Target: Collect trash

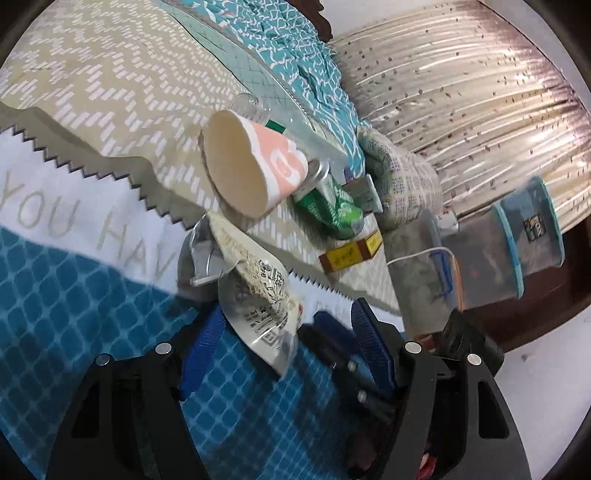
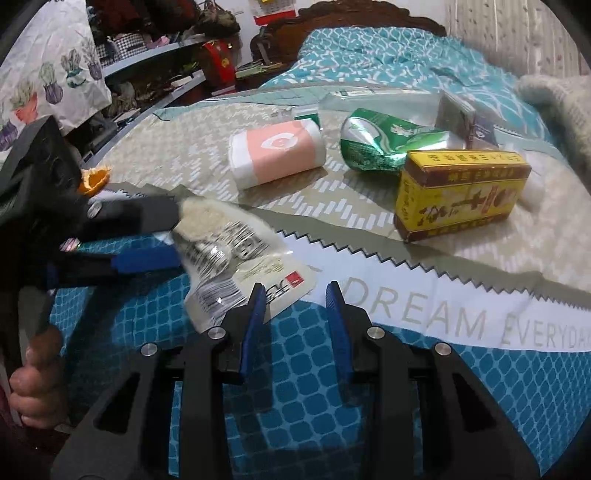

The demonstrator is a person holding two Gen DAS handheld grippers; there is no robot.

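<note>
Because the crumpled wrapper (image 2: 236, 258) near the bed's (image 2: 369, 387) front edge looks light, thin and slippery, the half-open left gripper (image 2: 177, 236), fingers straddling its end unclamped, should pinch there, while the right gripper (image 2: 295, 295) hangs part-open and empty.

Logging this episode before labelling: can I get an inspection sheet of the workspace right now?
Surface: bed cover, blue squares, beige zigzag, white lettered band.
Job's things: crumpled silver printed wrapper; pink-and-white paper cup on its side; crushed green can; yellow cardboard box; orange peel scrap.
Clutter: grey knitted cloth; blue-lidded plastic containers.
Grippers: left gripper open, wrapper between its fingers; right gripper open, empty.
Cables: white cord beside the bed.
Surroundings: cluttered shelves, carved wooden headboard.
</note>
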